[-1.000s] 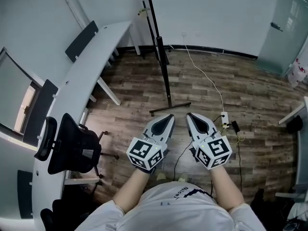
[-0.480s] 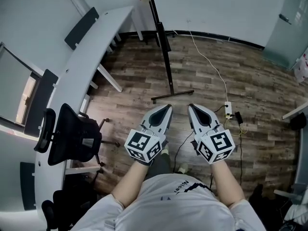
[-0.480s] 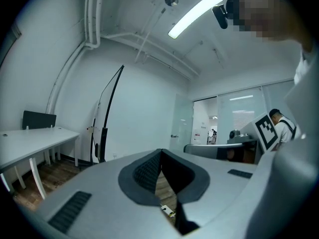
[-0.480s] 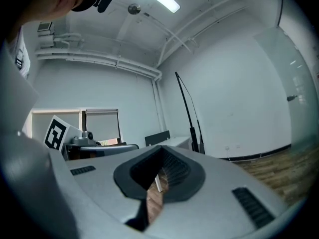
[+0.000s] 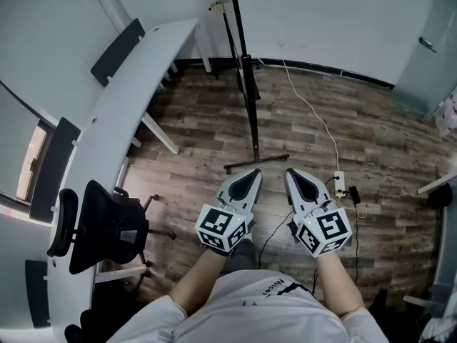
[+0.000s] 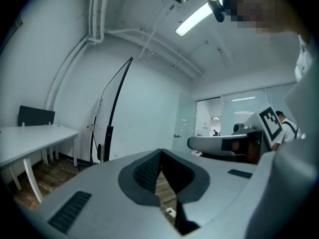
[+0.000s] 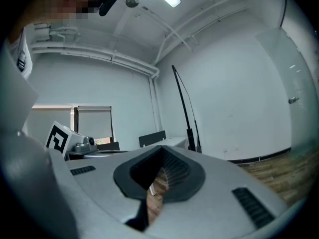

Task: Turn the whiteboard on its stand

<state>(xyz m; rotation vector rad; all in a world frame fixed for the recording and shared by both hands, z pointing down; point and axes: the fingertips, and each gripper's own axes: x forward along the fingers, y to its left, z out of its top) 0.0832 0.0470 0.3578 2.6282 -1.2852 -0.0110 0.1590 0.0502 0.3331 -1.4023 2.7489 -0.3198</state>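
Note:
The whiteboard (image 5: 242,63) shows edge-on in the head view as a thin black upright on a black stand, whose foot bar (image 5: 257,163) lies on the wood floor. My left gripper (image 5: 251,174) and right gripper (image 5: 292,174) are held side by side just short of that foot, both shut and empty, touching nothing. In the left gripper view the board's edge (image 6: 112,108) rises as a dark curved line beyond the shut left gripper (image 6: 160,151). In the right gripper view the board (image 7: 185,108) stands against the wall past the shut right gripper (image 7: 162,147).
A long curved white desk (image 5: 121,102) runs along the left with dark panels on it (image 5: 116,51). A black office chair (image 5: 107,224) stands beside it. A white cable and power strip (image 5: 340,183) lie on the floor at right. A glass door (image 5: 428,56) is far right.
The head view has shifted a little, and both grippers sit slightly lower and further right in it. They stay shut and side by side; the whiteboard has not moved.

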